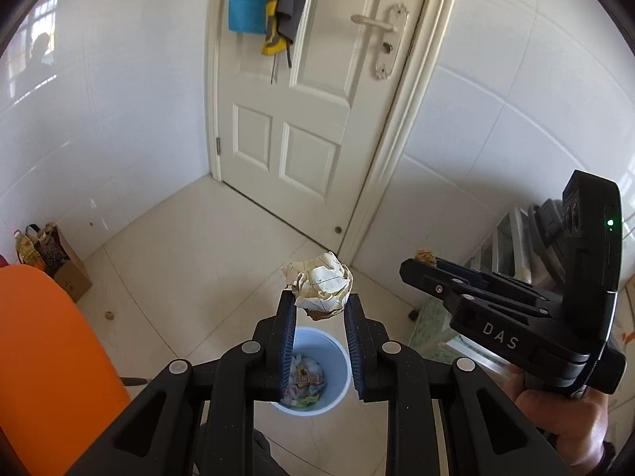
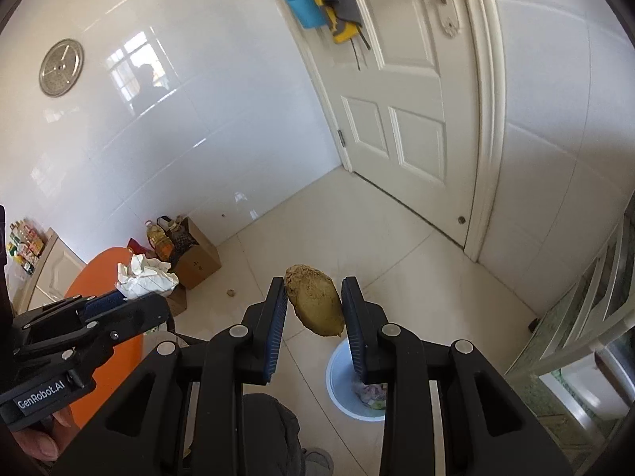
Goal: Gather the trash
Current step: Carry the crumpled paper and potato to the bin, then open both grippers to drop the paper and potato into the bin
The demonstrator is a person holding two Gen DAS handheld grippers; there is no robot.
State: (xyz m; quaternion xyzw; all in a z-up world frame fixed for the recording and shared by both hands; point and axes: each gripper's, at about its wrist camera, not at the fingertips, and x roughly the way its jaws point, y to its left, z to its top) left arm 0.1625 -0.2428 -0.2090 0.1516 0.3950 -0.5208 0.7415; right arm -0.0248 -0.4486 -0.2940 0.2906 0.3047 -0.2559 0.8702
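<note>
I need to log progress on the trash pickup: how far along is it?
Done: the bin on the floor already holds mixed scraps. In hand: the left gripper grips a crumpled paper ball, the right gripper a brown lump, both above the bin. Left: dropping both, plus a small brown bit on the floor.

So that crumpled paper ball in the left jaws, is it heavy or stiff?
The crumpled paper ball is probably very light and springy: its folds look loose and airy. Gripped only at its lower edge, it may slip easily. Dropped, it would likely fall softly toward the trash bin.
</note>
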